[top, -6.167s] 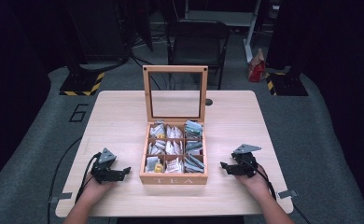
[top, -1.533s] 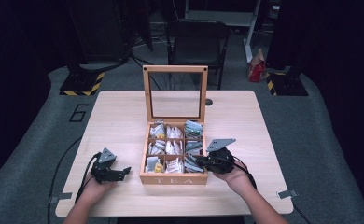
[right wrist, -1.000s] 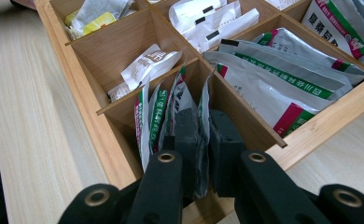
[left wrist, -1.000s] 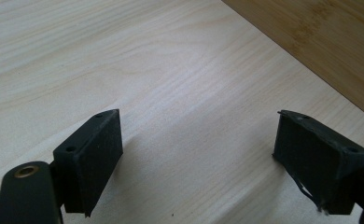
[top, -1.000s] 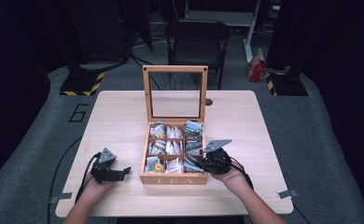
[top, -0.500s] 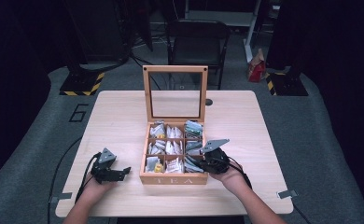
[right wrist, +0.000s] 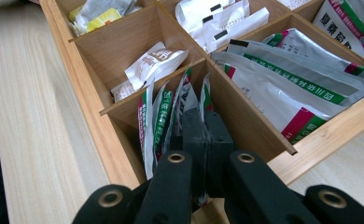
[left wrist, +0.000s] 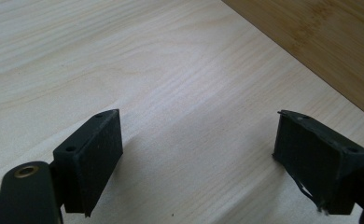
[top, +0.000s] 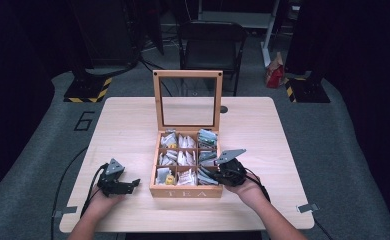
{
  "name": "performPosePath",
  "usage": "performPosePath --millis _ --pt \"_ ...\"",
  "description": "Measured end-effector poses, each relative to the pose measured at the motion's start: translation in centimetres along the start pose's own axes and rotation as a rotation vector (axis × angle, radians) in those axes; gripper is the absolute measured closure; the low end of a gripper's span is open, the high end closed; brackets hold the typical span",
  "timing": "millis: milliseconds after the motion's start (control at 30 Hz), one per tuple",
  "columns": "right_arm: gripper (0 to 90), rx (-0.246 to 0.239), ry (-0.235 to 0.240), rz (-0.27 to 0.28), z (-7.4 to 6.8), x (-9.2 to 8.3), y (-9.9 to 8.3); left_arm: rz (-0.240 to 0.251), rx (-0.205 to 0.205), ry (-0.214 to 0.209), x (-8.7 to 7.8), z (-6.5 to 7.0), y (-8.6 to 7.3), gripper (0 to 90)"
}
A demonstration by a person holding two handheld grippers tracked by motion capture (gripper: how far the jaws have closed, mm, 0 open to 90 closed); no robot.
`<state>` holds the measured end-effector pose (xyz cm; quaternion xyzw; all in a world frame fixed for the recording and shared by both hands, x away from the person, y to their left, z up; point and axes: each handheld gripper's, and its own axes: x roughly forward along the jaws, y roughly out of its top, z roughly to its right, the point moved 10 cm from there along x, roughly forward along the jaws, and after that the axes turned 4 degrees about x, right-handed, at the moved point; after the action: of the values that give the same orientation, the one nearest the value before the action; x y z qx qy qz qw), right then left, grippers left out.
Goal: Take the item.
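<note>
Tea sachet [right wrist: 203, 100] pinched by right gripper [right wrist: 207, 135] inside tea box [top: 185, 190].

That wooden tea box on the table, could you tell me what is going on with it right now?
A person is working at the open wooden tea box with a gripper in each hand. The right gripper reaches into the front right compartment and its jaws have just closed, apparently pinching a green-and-white tea packet among several standing upright there; nothing is lifted out yet. The left gripper rests open on the table to the left of the box, holding nothing.
</note>
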<state>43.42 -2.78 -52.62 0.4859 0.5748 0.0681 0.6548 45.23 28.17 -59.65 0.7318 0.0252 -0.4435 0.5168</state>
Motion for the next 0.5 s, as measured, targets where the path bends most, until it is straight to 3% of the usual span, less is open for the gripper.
performPosePath --millis 500 --pt "89.9 -0.002 0.039 0.054 -0.6 -3.0 2.6 0.002 -0.010 -0.002 0.0 0.1 0.0 15.0"
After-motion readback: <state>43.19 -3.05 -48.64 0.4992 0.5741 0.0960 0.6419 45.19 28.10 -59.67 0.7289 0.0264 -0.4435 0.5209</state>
